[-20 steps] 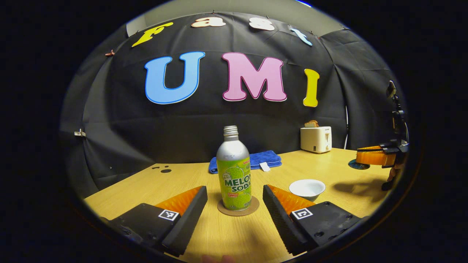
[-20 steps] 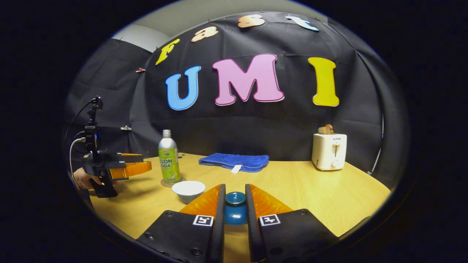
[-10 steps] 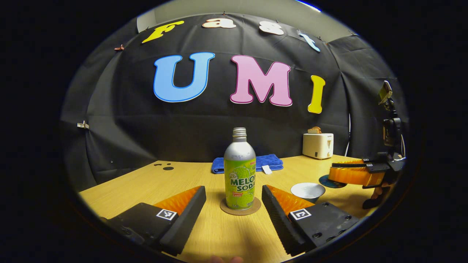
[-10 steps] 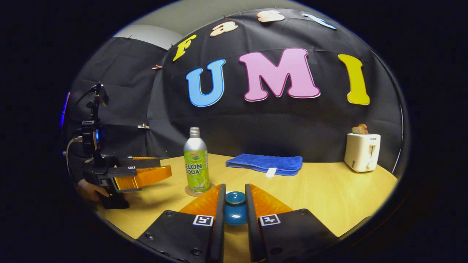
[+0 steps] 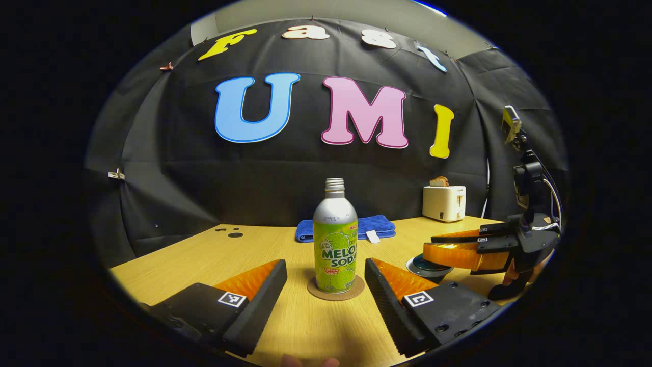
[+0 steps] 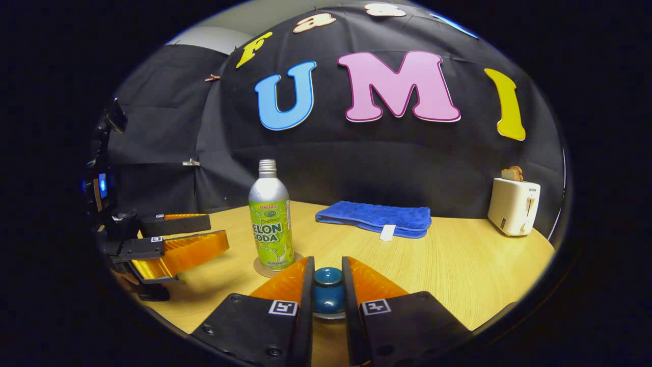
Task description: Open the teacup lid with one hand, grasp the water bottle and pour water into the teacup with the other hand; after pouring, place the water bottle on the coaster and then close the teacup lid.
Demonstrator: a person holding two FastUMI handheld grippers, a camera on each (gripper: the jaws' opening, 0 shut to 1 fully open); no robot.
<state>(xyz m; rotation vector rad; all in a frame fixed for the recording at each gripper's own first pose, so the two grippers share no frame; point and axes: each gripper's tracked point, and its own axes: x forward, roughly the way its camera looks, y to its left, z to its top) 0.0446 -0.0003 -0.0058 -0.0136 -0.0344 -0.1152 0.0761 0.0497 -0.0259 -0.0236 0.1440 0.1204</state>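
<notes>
Right gripper, clamping one lid, moved over teacup; left gripper wide; one bottle.

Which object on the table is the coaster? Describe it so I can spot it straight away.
On the wooden table, find the upright green soda bottle in front of the blue towel. The coaster is the thin brown disc under it, the only flat round mat there.

Both views: low over table, facing booth wall; shared: bottle, towel, toaster.
</notes>
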